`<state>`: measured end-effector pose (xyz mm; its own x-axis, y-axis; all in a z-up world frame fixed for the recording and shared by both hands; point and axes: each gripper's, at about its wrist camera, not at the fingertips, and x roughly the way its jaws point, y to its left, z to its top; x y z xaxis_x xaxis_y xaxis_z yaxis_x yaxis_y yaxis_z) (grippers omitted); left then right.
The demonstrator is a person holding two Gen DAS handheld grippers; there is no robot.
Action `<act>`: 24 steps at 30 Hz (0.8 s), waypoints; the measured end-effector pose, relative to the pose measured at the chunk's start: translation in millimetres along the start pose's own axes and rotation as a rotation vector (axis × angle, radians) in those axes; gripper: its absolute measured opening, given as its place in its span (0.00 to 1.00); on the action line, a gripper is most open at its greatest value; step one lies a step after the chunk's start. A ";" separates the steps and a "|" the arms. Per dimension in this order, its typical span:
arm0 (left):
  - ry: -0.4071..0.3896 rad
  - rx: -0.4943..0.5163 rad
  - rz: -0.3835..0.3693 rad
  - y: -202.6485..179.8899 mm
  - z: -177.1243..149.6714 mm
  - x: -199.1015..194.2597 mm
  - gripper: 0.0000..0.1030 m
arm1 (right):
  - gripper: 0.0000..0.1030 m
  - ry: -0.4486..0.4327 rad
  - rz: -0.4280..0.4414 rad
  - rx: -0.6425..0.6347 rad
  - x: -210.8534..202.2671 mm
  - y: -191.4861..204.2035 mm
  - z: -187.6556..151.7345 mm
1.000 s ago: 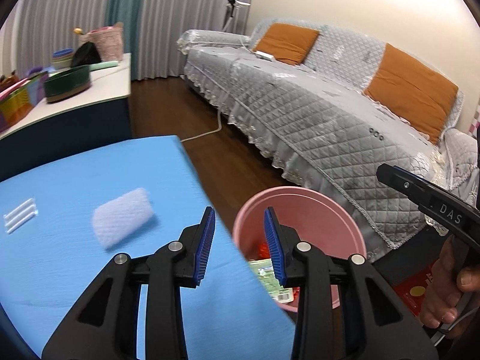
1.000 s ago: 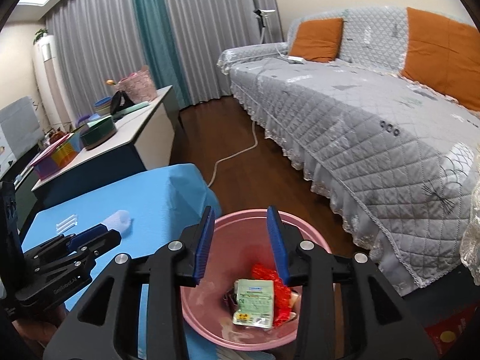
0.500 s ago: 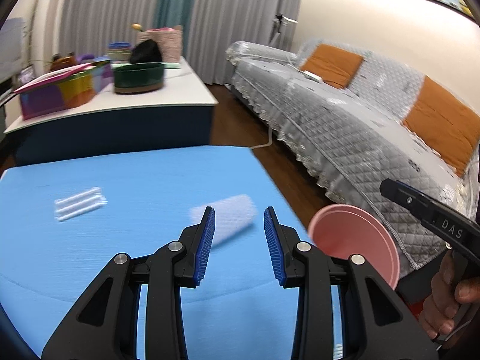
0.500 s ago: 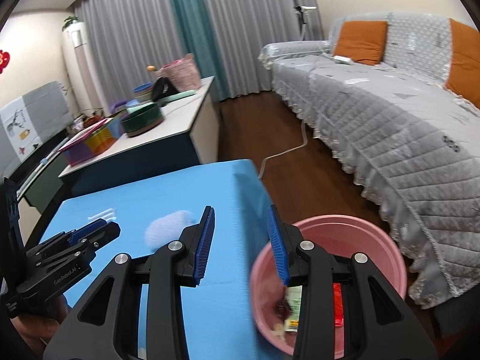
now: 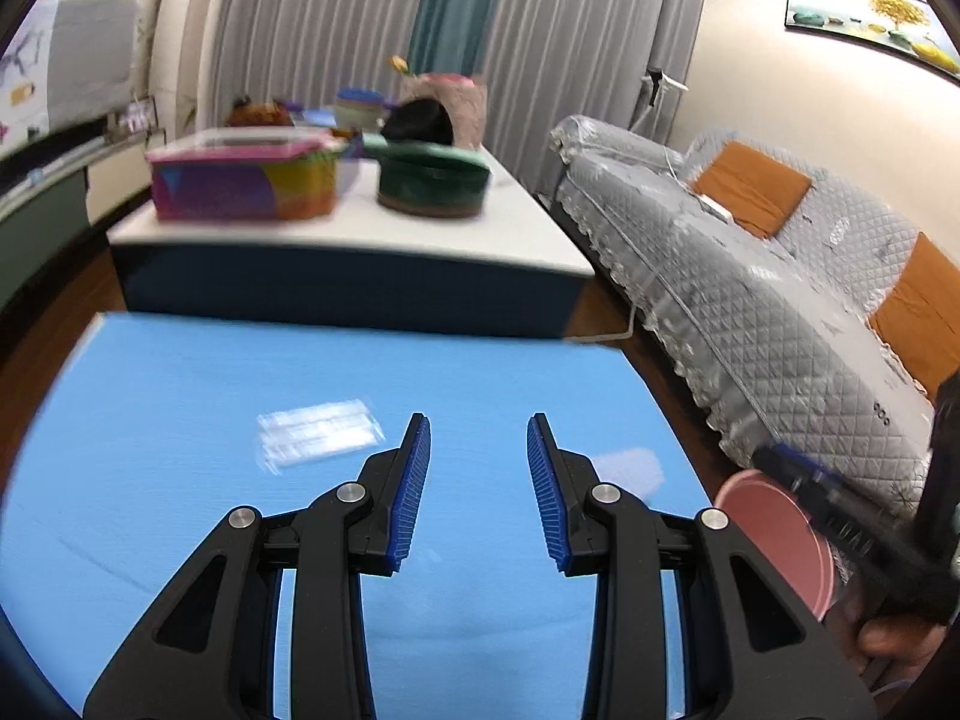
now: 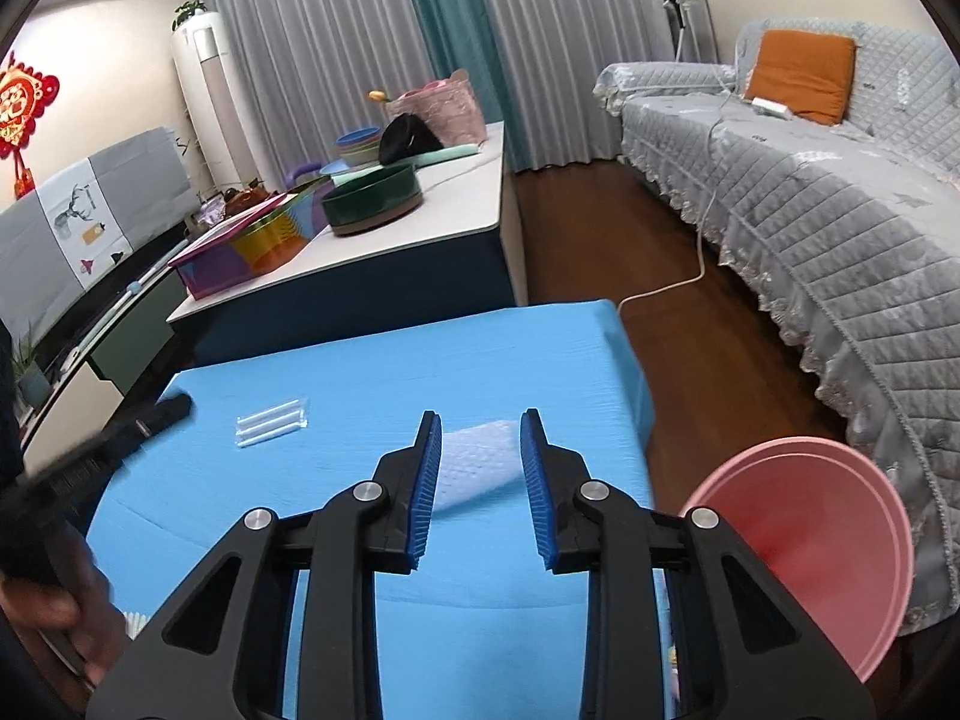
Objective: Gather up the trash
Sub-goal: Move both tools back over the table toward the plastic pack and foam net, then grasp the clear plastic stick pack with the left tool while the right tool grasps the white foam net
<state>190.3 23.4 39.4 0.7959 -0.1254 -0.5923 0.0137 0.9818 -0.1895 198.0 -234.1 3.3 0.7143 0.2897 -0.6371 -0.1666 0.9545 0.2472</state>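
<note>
The left gripper (image 5: 478, 495) was held low and level, its blue-padded jaws spread wide with nothing between them. The right gripper (image 6: 480, 489) sat in a like pose — jaws parted, pads clear of any contact. In each wrist view the other tool showed at the frame's edge, blurred, with the holding hand (image 6: 57, 618) wrapped round its handle.
</note>
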 end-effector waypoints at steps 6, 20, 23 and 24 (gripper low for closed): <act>-0.051 0.079 0.049 33.8 43.2 -5.4 0.33 | 0.32 0.053 0.013 0.035 25.0 4.0 -1.4; 0.137 0.078 0.041 116.6 11.4 98.1 0.33 | 0.51 0.190 -0.014 0.104 75.5 -2.3 -19.4; 0.171 0.089 0.052 122.8 6.0 113.2 0.33 | 0.51 0.225 -0.015 0.129 89.0 -5.2 -23.1; 0.183 0.091 0.058 125.0 5.1 117.6 0.33 | 0.52 0.231 -0.016 0.134 91.5 -5.1 -24.1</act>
<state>288.7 132.1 -50.0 0.6741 -0.0838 -0.7338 0.0324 0.9959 -0.0839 247.8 -210.8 -73.8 0.5398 0.2978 -0.7873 -0.0541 0.9457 0.3206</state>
